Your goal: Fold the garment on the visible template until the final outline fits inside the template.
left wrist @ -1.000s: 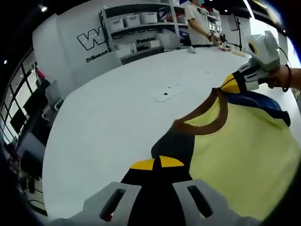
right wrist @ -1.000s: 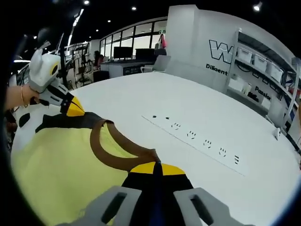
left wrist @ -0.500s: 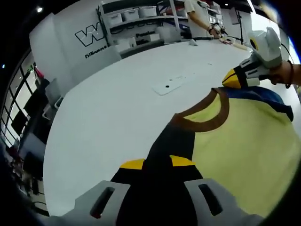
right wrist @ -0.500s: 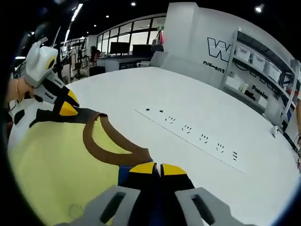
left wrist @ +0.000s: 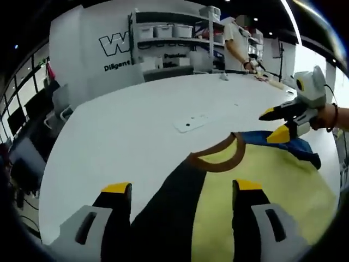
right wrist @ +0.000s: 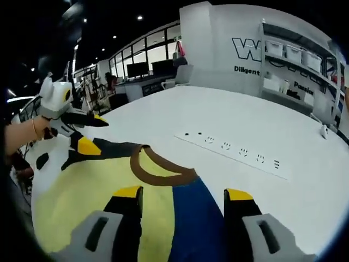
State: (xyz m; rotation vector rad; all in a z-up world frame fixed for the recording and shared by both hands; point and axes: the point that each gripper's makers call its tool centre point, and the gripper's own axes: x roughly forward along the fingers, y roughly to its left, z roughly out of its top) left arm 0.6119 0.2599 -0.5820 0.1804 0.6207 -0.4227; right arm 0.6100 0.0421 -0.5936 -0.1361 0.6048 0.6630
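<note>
A yellow T-shirt (left wrist: pixel 278 169) with a brown collar (left wrist: pixel 218 161) lies flat on the white table (left wrist: pixel 131 136). One shoulder is black (left wrist: pixel 169 207), the other blue (left wrist: pixel 272 137). My left gripper (left wrist: pixel 182 188) stands open over the black shoulder, holding nothing. In the left gripper view the right gripper (left wrist: pixel 274 124), held by a hand, is open at the blue sleeve. In the right gripper view the T-shirt (right wrist: pixel 92 185) spreads to the left and my right gripper (right wrist: pixel 184 194) is open above the blue shoulder (right wrist: pixel 193 213). There the left gripper (right wrist: pixel 92 134) is open at the black sleeve (right wrist: pixel 117 147).
A strip of power sockets (right wrist: pixel 234 153) is set into the table beyond the collar, and it appears as the socket strip (left wrist: pixel 190 123) in the left gripper view. Shelves with white bins (left wrist: pixel 163 38) and a person (left wrist: pixel 234 38) stand past the far edge.
Both grippers were shut on the shirt's shoulders; both have opened and let go. The shirt has dropped flat onto the table.
</note>
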